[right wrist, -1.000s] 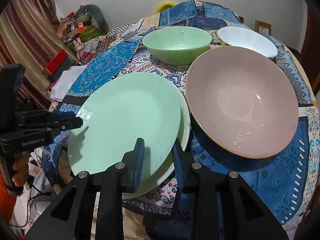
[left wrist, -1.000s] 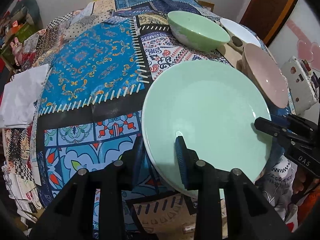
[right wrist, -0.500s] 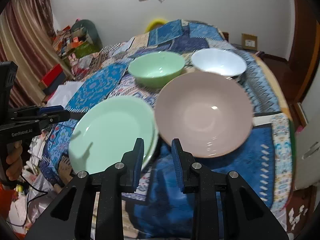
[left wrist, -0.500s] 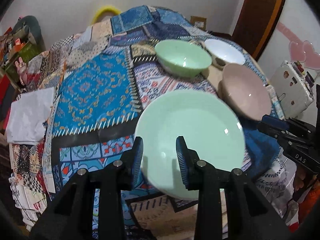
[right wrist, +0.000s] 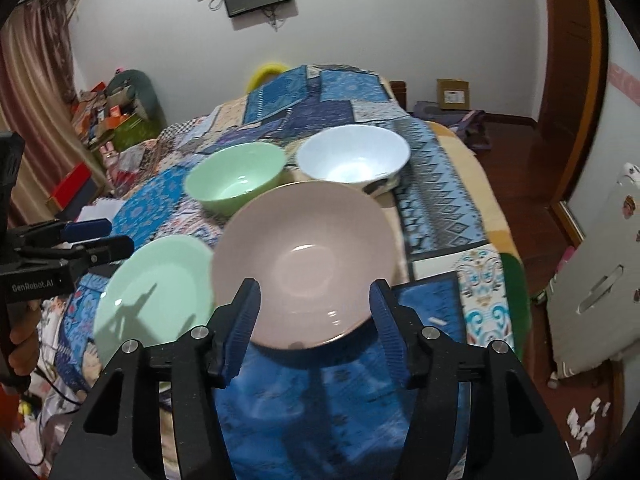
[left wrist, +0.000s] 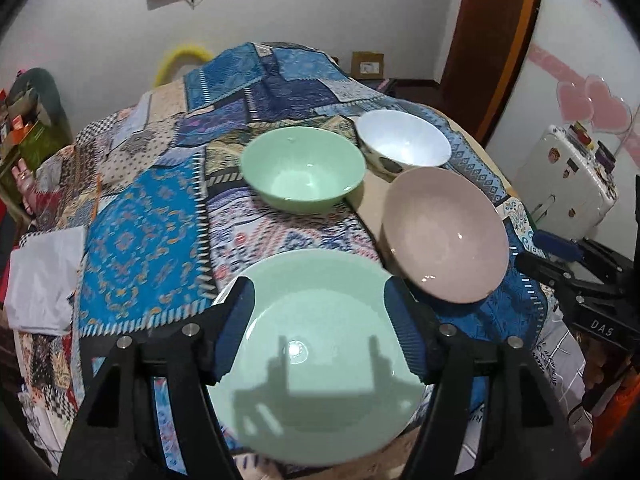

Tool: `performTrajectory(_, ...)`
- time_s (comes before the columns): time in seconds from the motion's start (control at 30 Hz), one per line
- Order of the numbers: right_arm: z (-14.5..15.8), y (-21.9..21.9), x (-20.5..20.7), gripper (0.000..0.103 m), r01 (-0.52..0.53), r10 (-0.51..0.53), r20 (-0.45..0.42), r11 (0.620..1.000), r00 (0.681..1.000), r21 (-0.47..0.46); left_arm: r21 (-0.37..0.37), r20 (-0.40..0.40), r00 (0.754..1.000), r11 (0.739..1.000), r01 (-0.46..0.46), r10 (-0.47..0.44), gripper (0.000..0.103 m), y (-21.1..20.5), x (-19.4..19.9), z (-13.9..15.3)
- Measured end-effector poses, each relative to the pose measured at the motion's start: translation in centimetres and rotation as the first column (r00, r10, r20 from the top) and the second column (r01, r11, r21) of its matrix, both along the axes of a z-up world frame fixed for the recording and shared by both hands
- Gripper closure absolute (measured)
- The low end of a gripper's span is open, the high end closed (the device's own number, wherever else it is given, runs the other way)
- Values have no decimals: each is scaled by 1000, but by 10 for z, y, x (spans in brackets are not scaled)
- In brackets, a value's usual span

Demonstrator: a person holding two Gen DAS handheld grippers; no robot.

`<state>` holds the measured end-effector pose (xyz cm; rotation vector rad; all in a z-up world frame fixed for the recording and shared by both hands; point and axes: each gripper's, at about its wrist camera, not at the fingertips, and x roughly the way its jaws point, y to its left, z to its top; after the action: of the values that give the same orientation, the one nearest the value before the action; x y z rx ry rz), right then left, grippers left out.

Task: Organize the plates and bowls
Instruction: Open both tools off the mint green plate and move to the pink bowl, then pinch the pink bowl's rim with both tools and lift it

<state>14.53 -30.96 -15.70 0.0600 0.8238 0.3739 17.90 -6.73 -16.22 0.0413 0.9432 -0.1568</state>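
Note:
A pale green plate [left wrist: 320, 352] [right wrist: 156, 300] lies at the near edge of the table, with a thin white rim showing under its left side. Behind it to the right sits a pink bowl [left wrist: 444, 236] [right wrist: 304, 264]. Farther back stand a green bowl [left wrist: 304, 176] [right wrist: 236, 176] and a white bowl [left wrist: 404, 144] [right wrist: 352, 156]. My left gripper [left wrist: 320, 304] [right wrist: 100, 240] hovers above the plate, jaws opening, nothing between them. My right gripper [right wrist: 314, 300] [left wrist: 560, 256] hangs over the pink bowl's near rim, jaws opening, gripping nothing.
A patchwork blue cloth [left wrist: 148, 232] covers the table. A folded white cloth [left wrist: 44, 280] lies at its left edge. A small white fridge [left wrist: 560, 188] stands to the right, close to the table. Cluttered boxes [right wrist: 116, 120] line the left wall.
Both grippers held the green plate's near rim a second ago. They have let go, pulled back and up, and their jaws have spread wide. The plate stays on the table.

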Motion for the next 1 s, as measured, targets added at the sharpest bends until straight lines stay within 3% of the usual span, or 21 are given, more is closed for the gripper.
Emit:
performTrajectory(0.53,-38,-21,36,50,26,-23,-76,999,997,34,-5,-107,991,997,81,-81,36,-54,64,-55)
performTrajectory(0.63,-42,-21,39,56,22,-19,-85,999,996,41,-8,-120,989,996,88,-88,37,-59,72,-62)
performTrajectory(0.83,-52,-20,45,71,9,-3,-113,998,994,54,-20,-147,984,994,103,-105,59,-65,83,-73)
performTrajectory(1.0,-55,-14,46,76,-8,15,-122,998,992,57,-45,-174,976,992,121,-127,73,-72,88,-82)
